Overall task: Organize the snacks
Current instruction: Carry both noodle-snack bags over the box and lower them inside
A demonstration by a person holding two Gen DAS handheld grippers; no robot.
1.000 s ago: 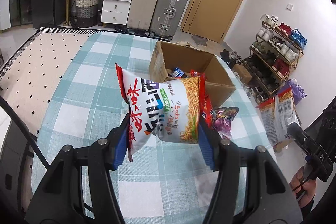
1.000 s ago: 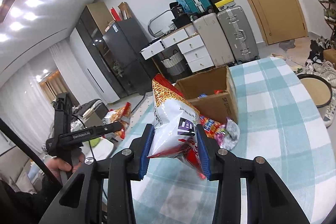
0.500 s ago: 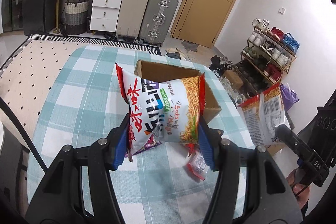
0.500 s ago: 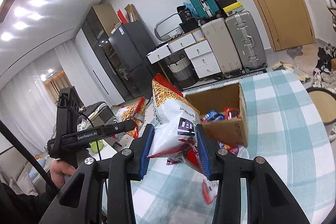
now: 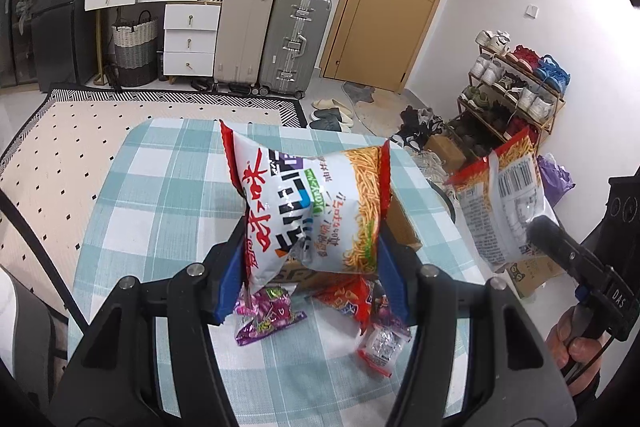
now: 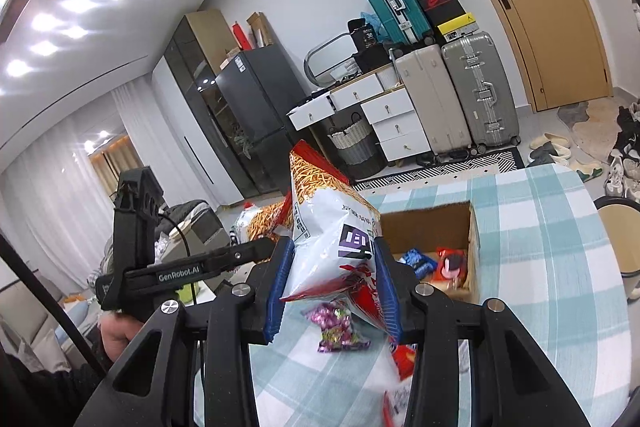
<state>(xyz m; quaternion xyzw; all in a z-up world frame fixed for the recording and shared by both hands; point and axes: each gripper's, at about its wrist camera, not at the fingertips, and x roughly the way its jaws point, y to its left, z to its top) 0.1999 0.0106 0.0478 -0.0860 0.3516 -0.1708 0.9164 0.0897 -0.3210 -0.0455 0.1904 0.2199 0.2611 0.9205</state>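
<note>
My left gripper [image 5: 310, 267] is shut on a white and red noodle snack bag [image 5: 308, 211], held in the air above the checked table [image 5: 168, 187]. The bag hides most of the cardboard box [image 5: 404, 227]. My right gripper [image 6: 332, 287] is shut on a second noodle snack bag [image 6: 332, 239], also lifted, beside the open box [image 6: 432, 223], which holds several snacks. Each wrist view shows the other gripper with its bag at the side: the right gripper [image 5: 538, 227] and the left gripper [image 6: 272, 247]. A purple packet [image 5: 264, 315] and a red packet [image 5: 352, 301] lie loose on the cloth.
A small red and white packet [image 5: 382, 345] lies near the table's front. A round bin [image 6: 616, 227] stands off the table's right edge. Suitcases [image 5: 294, 39], white drawers [image 5: 190, 39] and a shoe rack [image 5: 516, 87] line the walls. A hand [image 5: 572, 343] grips the right handle.
Both grippers have risen and drawn back with their bags held. The box has slid lower in both views, and the loose packets on the cloth have come into sight below the bags.
</note>
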